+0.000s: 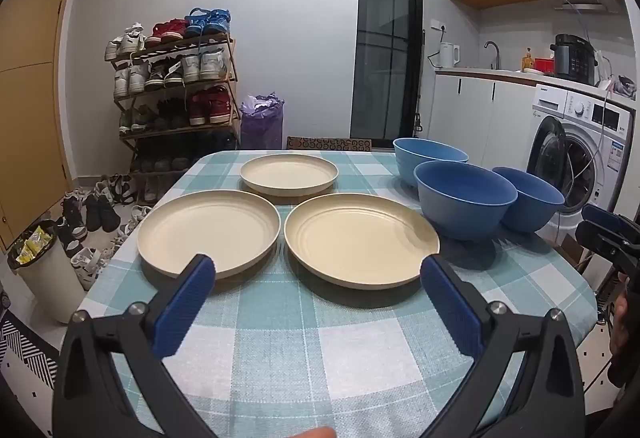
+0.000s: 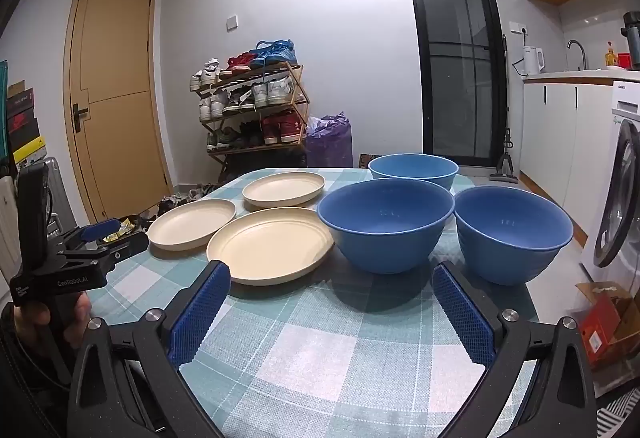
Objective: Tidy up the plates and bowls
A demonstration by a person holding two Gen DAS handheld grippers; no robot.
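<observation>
1. The left gripper (image 1: 318, 274) is released, its blue pads wide apart with nothing between them; it hovers over the near part of the table (image 1: 320, 350), pointing a little down toward the two near plates

2. The right gripper (image 2: 330, 284) is also wide open and empty, and it looks at the nearest bowls

3. Three cream plates lie flat on the checked cloth: the near right plate (image 1: 362, 238), the near left plate (image 1: 208, 230) just beside it, and the far plate (image 1: 289, 173) behind them. None is stacked

4. Three blue bowls stand upright, mouths up, to the right of the plates: the middle bowl (image 2: 386, 224), the right bowl (image 2: 514, 232) and the far bowl (image 2: 414, 168), close together

5. My judgement: plates and bowls look like light, stiff plastic with a smooth matte surface, not fragile but a bit slippery. The best hold is on the rim, one pad inside and one outside

6. Round things have no long axis in plan; the axis of each is vertical. A plate should stay level when lifted, and a bowl can nest straight down into another

7. The raised plate rim is low, so the pads must come near the cloth to catch it
</observation>
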